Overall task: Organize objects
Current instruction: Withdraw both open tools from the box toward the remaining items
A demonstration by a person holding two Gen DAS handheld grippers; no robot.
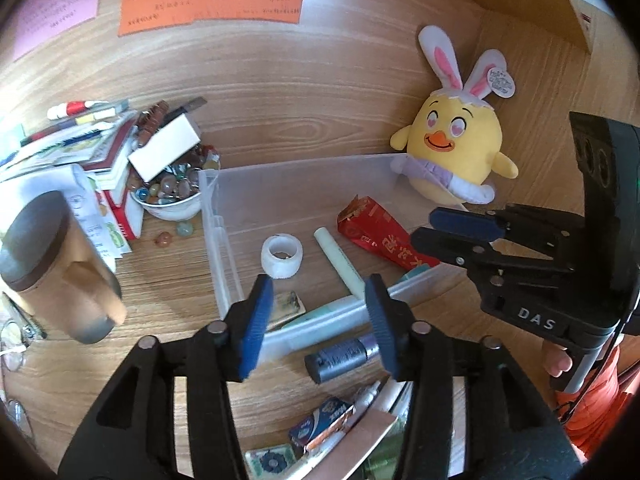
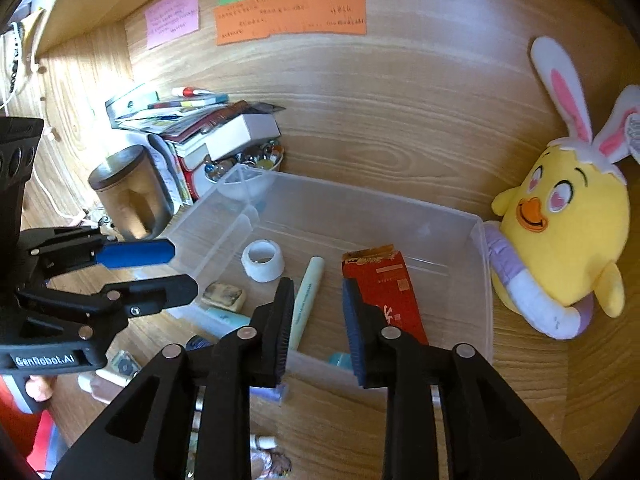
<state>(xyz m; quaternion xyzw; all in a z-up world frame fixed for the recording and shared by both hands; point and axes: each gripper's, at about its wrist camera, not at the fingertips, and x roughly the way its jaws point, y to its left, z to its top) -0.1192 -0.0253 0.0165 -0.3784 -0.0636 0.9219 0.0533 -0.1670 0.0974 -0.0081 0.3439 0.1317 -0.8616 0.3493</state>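
Observation:
A clear plastic bin (image 1: 224, 256) (image 2: 482, 264) sits on the wooden desk. Inside lie a white tape roll (image 1: 281, 255) (image 2: 263, 261), a pale green tube (image 1: 338, 264) (image 2: 308, 296) and a red packet (image 1: 380, 236) (image 2: 390, 296). My left gripper (image 1: 320, 316) is open and empty above the bin's near wall; it also shows in the right wrist view (image 2: 160, 268). My right gripper (image 2: 316, 324) is open and empty over the bin's near edge, beside the red packet; it also shows in the left wrist view (image 1: 444, 228). A grey cylinder (image 1: 340, 356) lies outside the bin.
A yellow chick plush with bunny ears (image 1: 452, 152) (image 2: 560, 232) leans at the bin's right. A bowl of marbles (image 1: 172, 196), stacked books (image 2: 192, 128) and a brown cup (image 1: 60, 264) (image 2: 128, 192) stand left. Small packets (image 1: 320, 424) lie near the front edge.

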